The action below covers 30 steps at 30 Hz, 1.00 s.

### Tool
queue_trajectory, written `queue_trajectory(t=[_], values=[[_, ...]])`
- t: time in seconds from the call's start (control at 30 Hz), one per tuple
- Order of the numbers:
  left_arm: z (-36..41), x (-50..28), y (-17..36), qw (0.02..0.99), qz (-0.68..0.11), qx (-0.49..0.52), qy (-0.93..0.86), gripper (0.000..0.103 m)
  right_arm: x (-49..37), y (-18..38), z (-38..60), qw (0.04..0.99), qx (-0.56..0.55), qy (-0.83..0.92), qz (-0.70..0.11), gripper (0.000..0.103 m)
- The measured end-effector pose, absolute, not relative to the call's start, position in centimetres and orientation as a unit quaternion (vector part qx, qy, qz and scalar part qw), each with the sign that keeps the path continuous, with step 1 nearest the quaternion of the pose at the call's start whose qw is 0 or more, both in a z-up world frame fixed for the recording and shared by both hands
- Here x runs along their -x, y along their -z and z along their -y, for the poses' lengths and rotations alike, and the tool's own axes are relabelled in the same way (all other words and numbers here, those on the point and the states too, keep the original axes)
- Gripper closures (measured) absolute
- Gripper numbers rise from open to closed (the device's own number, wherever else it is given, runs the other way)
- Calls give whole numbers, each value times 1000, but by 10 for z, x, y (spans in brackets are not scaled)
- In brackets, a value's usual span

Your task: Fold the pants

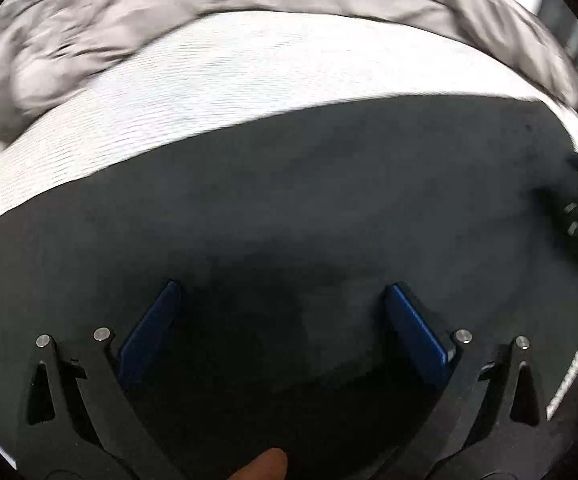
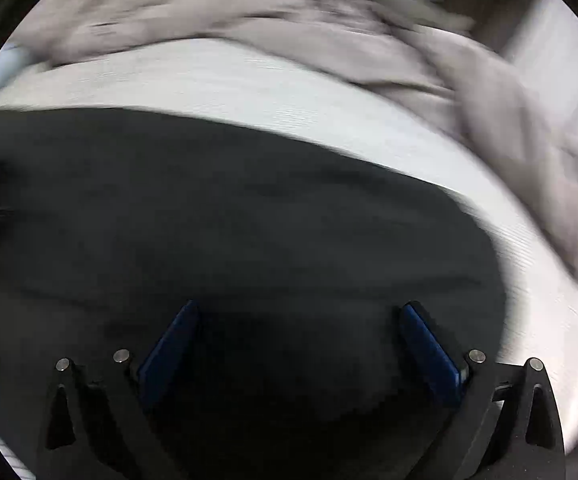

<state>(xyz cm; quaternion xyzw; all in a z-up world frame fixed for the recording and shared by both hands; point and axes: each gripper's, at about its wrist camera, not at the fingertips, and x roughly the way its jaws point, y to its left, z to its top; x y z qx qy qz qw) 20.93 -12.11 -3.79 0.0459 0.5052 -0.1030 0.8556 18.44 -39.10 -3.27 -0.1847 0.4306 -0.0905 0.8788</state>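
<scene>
Left gripper (image 1: 283,294) spread wide, empty, above dark pants (image 1: 289,200) flat on white sheet (image 1: 229,80). Right gripper (image 2: 299,312) likewise agape over pants (image 2: 229,208). Views blurred.

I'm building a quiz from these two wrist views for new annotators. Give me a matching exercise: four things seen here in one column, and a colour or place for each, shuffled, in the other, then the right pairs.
Things:
1. dark charcoal fabric pants
2. white ribbed sheet
3. crumpled beige-grey blanket
4. gripper finger pads

Descriptions:
A. blue, spread wide apart
B. farthest from the camera, rumpled, past the pale strip
C. dark, spread flat directly ahead of both grippers
D. pale band between the dark cloth and the rumpled bedding

Pairs: 1-C, 2-D, 3-B, 4-A
</scene>
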Motion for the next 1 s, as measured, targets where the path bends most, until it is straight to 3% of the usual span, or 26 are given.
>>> queue_trajectory(t=[0.07,0.17,0.3,0.4,0.5,0.57,0.63,0.7,0.77,0.93,1.0], values=[[95,-214,39,862,-502,-34,62,0,-185,34,423,864,203,179,-426,1],[80,-209,38,864,-500,-20,61,0,-180,29,448,879,126,150,-435,1],[87,-197,13,881,-468,-10,68,1,-165,6,426,892,156,148,-398,1],[101,-195,-6,896,-432,6,105,1,-164,-17,392,921,127,66,-364,1],[132,-222,-7,891,-436,0,128,1,-193,-14,355,921,71,-45,-379,1],[151,-241,7,875,-463,-11,139,9,-214,-2,332,908,58,-91,-405,2],[159,-249,25,858,-493,-18,142,26,-231,16,309,894,90,-94,-429,4],[154,-255,37,856,-498,-27,139,26,-239,36,305,883,146,-59,-443,7],[150,-251,38,858,-494,-31,137,26,-243,45,319,877,189,-5,-441,5],[107,-255,43,863,-494,-1,103,26,-257,34,428,876,124,174,-432,5],[96,-254,43,865,-492,3,99,26,-253,33,468,880,37,174,-441,5]])
